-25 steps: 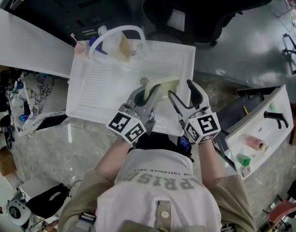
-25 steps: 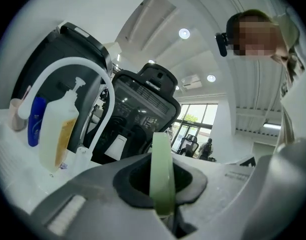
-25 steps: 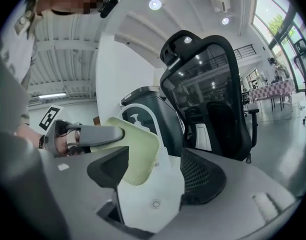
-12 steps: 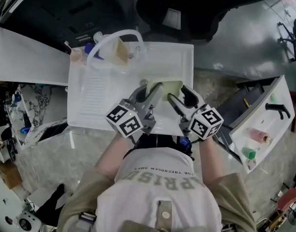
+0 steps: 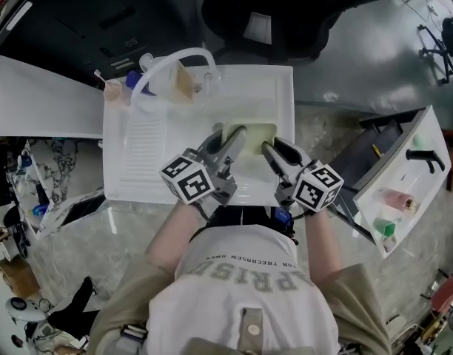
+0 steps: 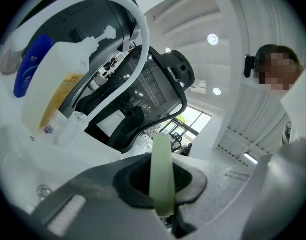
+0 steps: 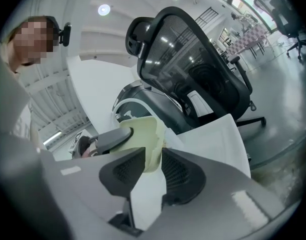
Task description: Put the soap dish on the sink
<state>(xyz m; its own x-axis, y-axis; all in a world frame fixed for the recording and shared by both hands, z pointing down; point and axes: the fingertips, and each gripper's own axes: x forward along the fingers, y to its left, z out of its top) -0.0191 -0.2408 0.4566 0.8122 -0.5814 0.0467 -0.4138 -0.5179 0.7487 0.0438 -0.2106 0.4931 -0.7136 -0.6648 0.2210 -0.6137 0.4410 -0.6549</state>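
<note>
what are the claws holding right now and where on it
The soap dish, by opposite edges: the left claw is shut on its thin left rim, and the right claw, its jaws just closing, pinches the right rim.

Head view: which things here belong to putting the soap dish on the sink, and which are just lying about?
In the job:
soap dish
sink
left gripper, clamped on the dish
right gripper, jaws just closing on the dish's edge

Lying about:
pump bottle
blue bottle
office chair
open drawer
</note>
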